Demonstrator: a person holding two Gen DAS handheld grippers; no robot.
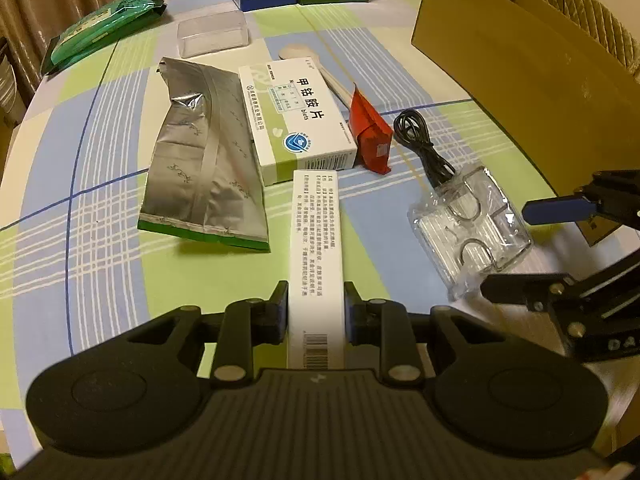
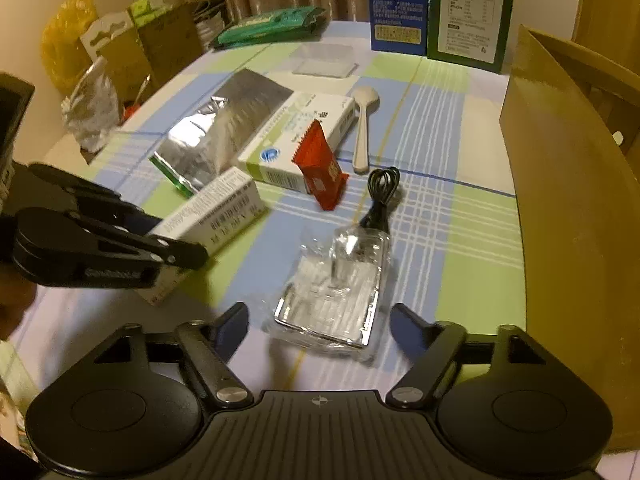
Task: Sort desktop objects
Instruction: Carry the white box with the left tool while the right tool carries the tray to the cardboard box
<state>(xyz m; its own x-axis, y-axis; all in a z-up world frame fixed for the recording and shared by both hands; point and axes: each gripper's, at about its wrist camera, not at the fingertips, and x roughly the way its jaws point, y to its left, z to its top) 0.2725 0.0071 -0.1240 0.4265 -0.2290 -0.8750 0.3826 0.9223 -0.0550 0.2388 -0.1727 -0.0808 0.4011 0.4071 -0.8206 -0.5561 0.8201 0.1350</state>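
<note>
Near the front edge of the table (image 1: pixel 100 184), which is covered in a blue, green and white checked cloth, the left hand-held gripper (image 1: pixel 316 312) is clamped tight on a long, narrow white cardboard box printed with small text (image 1: pixel 316 240), its pads pressing the two long sides close to the barcode end while the far end points toward the middle of the table. That box looks light and stiff but hollow, so a hard squeeze could dent it; the grip on the long sides seems sound. The right hand-held gripper (image 2: pixel 318 330) stands wide apart with nothing between its pads, poised just in front of a crinkled clear plastic packet holding shiny metal hooks (image 2: pixel 336 300), which lies toward the table's right edge with a coiled black cable (image 2: pixel 382 196) touching its far end. The packet will probably be slippery and yielding on the outside and rigid within, so taking it across its narrower width, over the hard contents, seems best. Behind lie a silver foil pouch (image 1: pixel 204 168), a white and green medicine box (image 1: pixel 296 120) and a small red wrapper (image 1: pixel 368 132).
</note>
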